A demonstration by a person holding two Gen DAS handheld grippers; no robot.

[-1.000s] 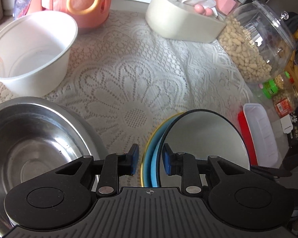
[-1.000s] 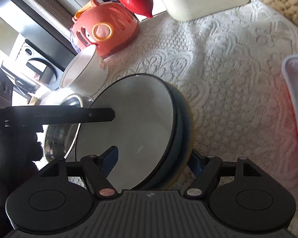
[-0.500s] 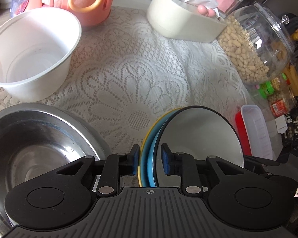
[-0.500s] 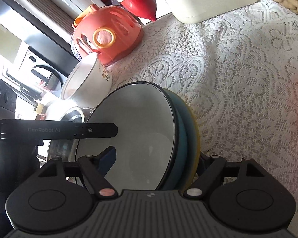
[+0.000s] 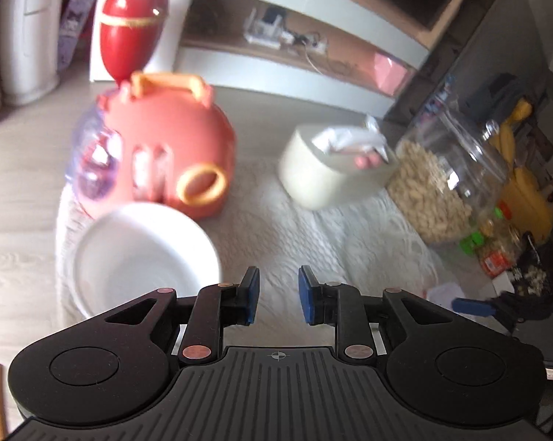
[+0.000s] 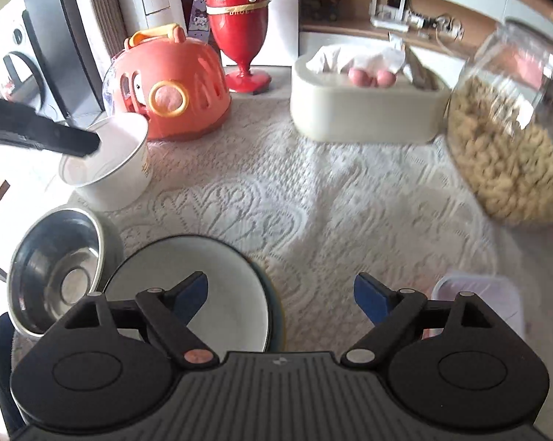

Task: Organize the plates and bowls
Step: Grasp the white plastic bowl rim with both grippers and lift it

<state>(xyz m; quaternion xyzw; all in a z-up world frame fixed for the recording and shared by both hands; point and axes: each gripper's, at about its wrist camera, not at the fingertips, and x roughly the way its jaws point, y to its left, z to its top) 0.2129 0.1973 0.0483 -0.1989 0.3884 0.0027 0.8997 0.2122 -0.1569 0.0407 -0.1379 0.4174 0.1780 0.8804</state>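
Plates (image 6: 203,294) lie stacked at the lower middle of the right wrist view, a grey-white one on top with a blue and a yellow rim peeking out at its right edge, all flat on the lace-covered counter (image 6: 331,198). The steel bowl (image 6: 56,272) sits just beside the stack at lower left, and the white bowl (image 6: 107,161) stands above it, near the orange pig-shaped case (image 6: 173,88). A cream tissue box (image 6: 361,110) and a tilted glass jar of peanuts (image 6: 508,147) fill the upper right. The right gripper (image 6: 280,294) hangs over the stack with its jaws opening and nothing pinched between them. The left gripper (image 5: 276,294) has its jaws a narrow gap apart, empty, with the white bowl at lower left of its own blurred view. The bowls look unsorted, so nesting them is probably what remains. The risks, as I judge them: a narrow-set left gripper may not fit over a bowl rim and could tip the light white bowl; a low right gripper could nudge the stack toward the steel bowl; and a wide sweep might knock the peanut jar.
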